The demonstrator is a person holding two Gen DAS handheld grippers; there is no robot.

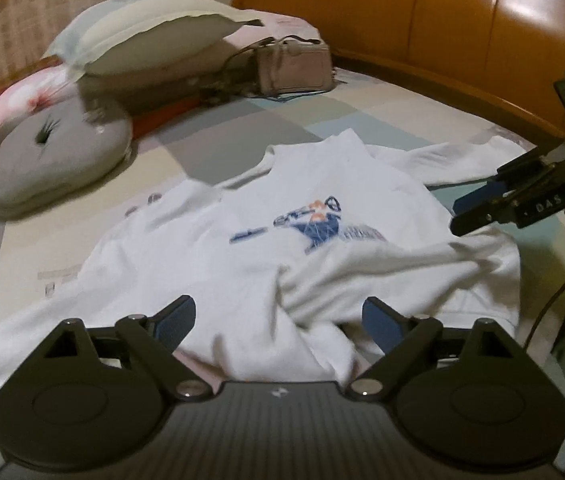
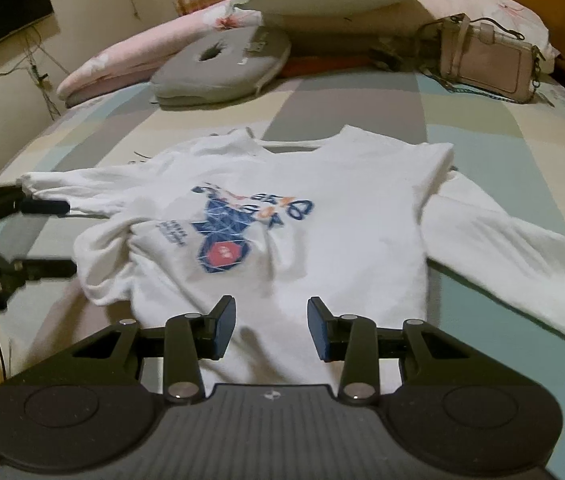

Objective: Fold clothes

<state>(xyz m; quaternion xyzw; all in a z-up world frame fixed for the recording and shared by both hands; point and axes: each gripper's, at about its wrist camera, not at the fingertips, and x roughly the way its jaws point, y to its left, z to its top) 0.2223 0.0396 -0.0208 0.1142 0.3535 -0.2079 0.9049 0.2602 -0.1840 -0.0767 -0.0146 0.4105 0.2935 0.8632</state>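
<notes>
Two claws, both spread apart, clamped on nothing. Left gripper [image 1: 278, 318] low over rumpled hem of white shirt [image 2: 302, 216], spread print-up on bed [image 2: 482, 120]; one sleeve bunched just left of right gripper [image 2: 271, 328], body dead ahead, other sleeve trailing off to its right. Fits either flattening before folding or a fold partly made. Best to pinch a single layer at an edge, keeping cloth taut. Near hem hidden under both claw bodies; right sleeve's cuff cut off at frame edge; print blurred.
</notes>
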